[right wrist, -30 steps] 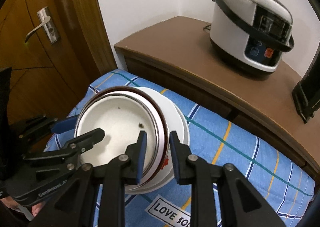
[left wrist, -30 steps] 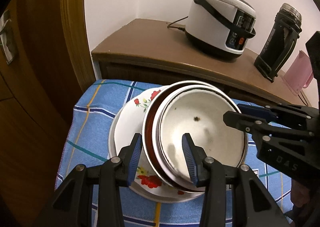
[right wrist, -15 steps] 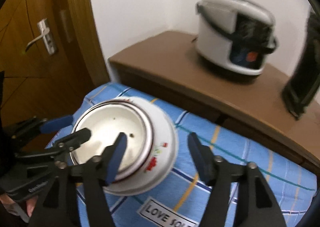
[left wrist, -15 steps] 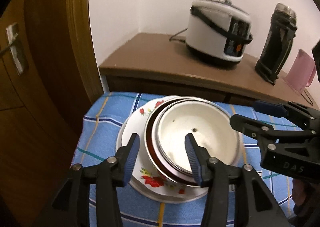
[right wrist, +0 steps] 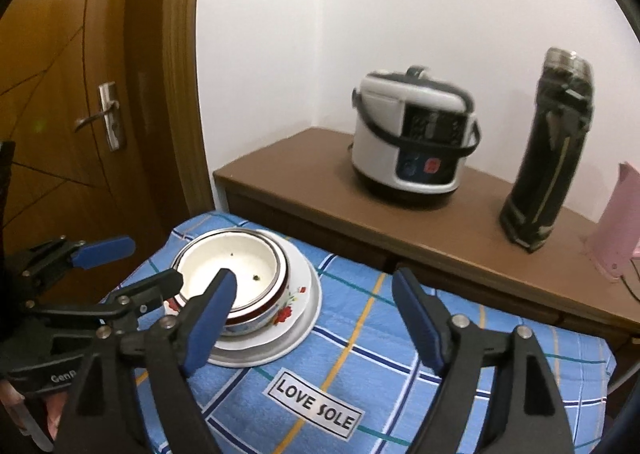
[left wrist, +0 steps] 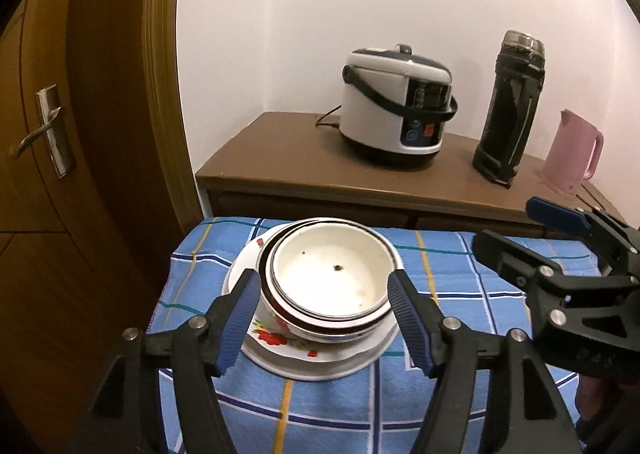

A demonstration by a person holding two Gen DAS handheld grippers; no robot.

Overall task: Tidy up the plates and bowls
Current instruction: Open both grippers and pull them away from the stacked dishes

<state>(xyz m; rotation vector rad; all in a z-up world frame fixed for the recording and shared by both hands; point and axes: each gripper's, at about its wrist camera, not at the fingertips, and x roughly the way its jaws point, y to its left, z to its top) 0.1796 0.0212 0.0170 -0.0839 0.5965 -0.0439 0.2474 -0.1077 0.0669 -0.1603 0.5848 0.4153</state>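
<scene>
The bowls (left wrist: 334,286) sit nested one inside the other on a white plate (left wrist: 320,364) with a red flower print, and the whole stack rests on the blue checked cloth (left wrist: 460,294) that covers the tabletop. Stacking by size like this keeps the pile low and steady: the widest piece is at the bottom, the innermost white bowl on top, with a dark-rimmed bowl showing just outside it. A few dark specks lie on the inner bowl's floor.

The left gripper (left wrist: 322,320) has its jaws opening, wide to either side of the stack with nothing pressed between the pads; the bowls appear between them only because the camera looks along the fingers. The right gripper (right wrist: 310,320) is also opening and grips nothing, its jaws over bare cloth just to the right of the plate, near the printed label (right wrist: 316,400) reading LOVE SOLE. Both are released, which suits a pile that stands on its own.

Behind, on a brown sideboard (left wrist: 280,157), stand a rice cooker (left wrist: 396,109), a dark flask (left wrist: 510,109) and a pink kettle (left wrist: 572,155), well apart from the dishes. To my eye the stacking here looks finished
</scene>
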